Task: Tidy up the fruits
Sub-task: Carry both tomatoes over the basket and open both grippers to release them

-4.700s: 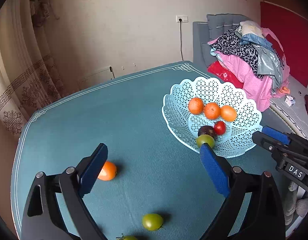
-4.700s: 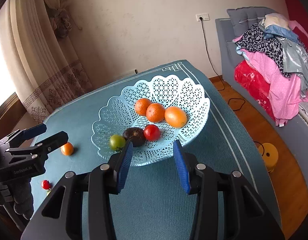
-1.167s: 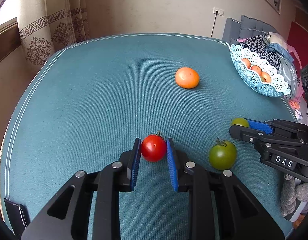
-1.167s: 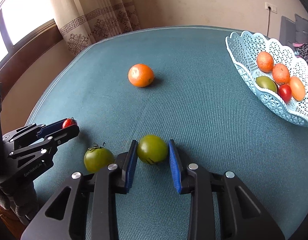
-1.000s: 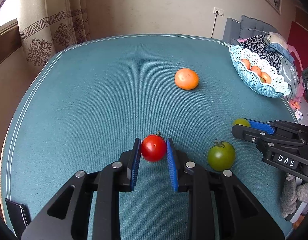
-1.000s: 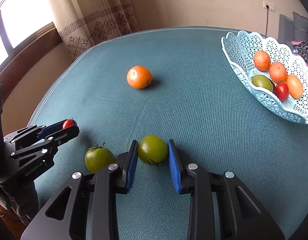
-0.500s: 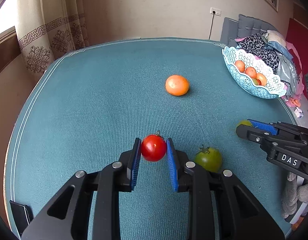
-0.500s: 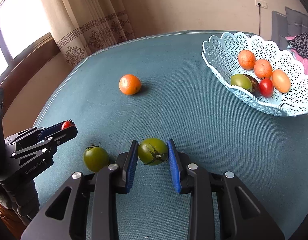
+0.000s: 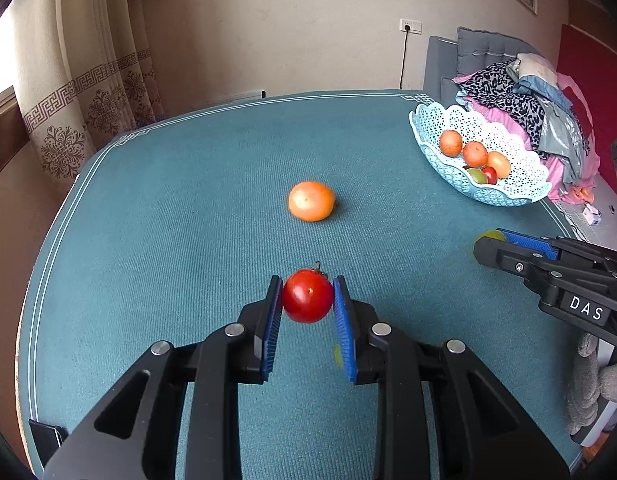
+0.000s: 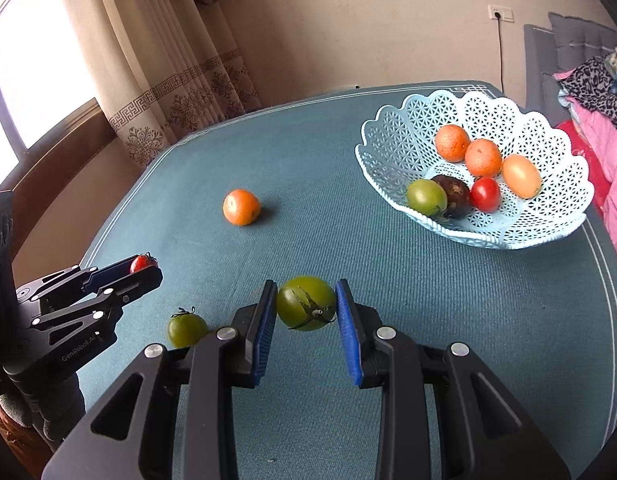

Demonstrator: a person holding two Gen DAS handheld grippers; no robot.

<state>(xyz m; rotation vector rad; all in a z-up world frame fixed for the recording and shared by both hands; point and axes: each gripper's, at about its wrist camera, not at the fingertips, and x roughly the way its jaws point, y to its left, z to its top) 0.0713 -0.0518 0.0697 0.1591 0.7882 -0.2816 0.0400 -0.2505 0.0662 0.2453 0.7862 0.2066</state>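
A: What is your left hand-held gripper doing?
B: Its blue pads are pinching a red tomato, one pad on each side, above the teal worktop. The stem points up and away from me

A: And the right hand-held gripper?
B: It is clamped on a green tomato, the dried stem star facing my camera. From the left wrist I see that gripper from the side, a bit of yellow-green fruit showing at its tips

A: What lies loose on the worktop?
B: An orange sits alone near the middle, well apart from both grippers. A second, smaller green tomato sits just left of my right gripper's left finger, between it and the left gripper

A: Where is the basket?
B: The pale blue lattice basket stands at the far right of the worktop, near its edge. Inside it I count two oranges, a paler orange oval fruit, a small red tomato, a dark brown fruit and a green one, all bunched at the bottom and touching each other

A: Anything behind it?
B: A pile of clothes on a grey sofa, beyond the worktop
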